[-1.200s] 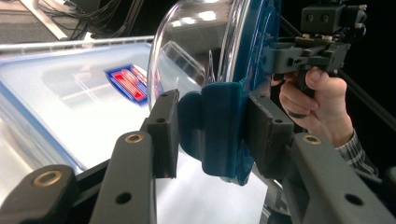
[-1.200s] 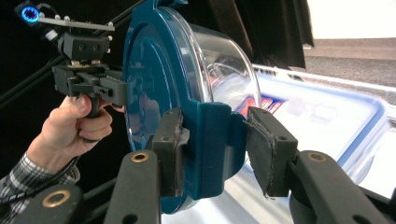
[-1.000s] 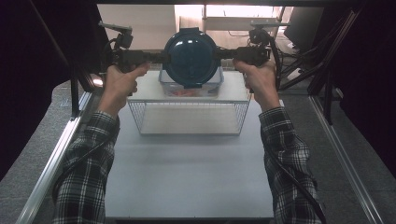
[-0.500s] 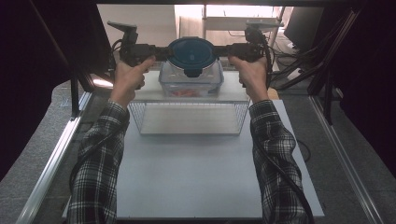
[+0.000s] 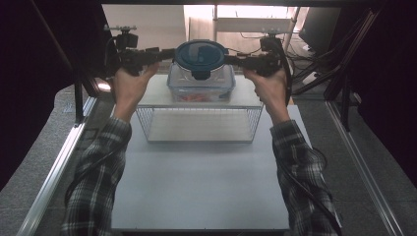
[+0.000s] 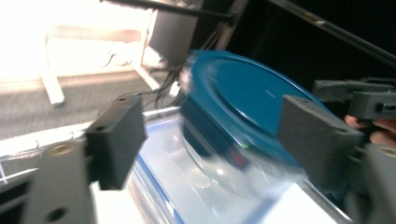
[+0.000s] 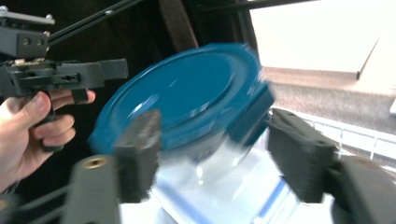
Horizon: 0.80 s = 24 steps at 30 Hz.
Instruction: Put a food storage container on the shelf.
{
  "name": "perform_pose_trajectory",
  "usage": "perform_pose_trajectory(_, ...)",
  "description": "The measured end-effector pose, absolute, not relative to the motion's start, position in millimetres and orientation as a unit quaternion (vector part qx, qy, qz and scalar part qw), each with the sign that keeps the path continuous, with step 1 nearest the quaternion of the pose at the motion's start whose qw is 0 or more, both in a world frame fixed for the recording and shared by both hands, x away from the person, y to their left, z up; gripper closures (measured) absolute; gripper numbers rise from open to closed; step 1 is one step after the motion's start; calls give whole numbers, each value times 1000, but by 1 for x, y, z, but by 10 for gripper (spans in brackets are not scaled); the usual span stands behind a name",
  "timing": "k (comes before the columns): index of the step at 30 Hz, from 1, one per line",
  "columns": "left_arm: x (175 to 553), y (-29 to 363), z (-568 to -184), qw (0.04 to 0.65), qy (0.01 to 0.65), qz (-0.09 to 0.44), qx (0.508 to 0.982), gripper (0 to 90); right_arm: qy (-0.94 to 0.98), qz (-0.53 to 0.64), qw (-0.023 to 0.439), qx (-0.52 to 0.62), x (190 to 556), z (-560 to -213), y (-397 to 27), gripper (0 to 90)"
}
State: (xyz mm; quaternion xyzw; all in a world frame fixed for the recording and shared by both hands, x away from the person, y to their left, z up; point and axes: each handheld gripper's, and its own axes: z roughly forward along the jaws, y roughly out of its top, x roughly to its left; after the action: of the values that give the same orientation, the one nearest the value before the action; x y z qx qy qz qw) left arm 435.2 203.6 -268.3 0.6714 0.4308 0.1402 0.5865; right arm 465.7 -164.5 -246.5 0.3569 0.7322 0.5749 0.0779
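Now the round blue-lidded container is sitting stacked on a clear rectangular box, itself on top of the wire rack at the bench's far end. Both the left gripper and the right gripper are flanking it, fingers just spreading, pads seemingly off the lid. Best drawing both straight outward, level, so the stack isn't nudged.
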Motion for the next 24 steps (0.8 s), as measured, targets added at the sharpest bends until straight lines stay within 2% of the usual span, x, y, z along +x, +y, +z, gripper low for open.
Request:
perform_pose_trajectory(3, 404, 196, -291, 556, 401, 179, 706, 89, 747, 565, 100, 336, 436, -266, -173, 179)
perform_pose_trajectory(7, 373, 189, -325, 555, 378, 167, 722, 60, 758, 556, 122, 319, 409, -298, -180, 108)
perform_pose_trajectory(14, 325, 184, -385, 555, 363, 129, 737, 53, 780, 522, 141, 316, 364, -364, -192, 40)
perform_pose_trajectory(17, 308, 187, -412, 553, 367, 118, 739, 49, 790, 507, 134, 317, 350, -390, -196, 13)
perform_pose_trajectory(24, 270, 192, -467, 518, 384, 135, 752, 45, 803, 483, 130, 324, 324, -435, -205, 3)
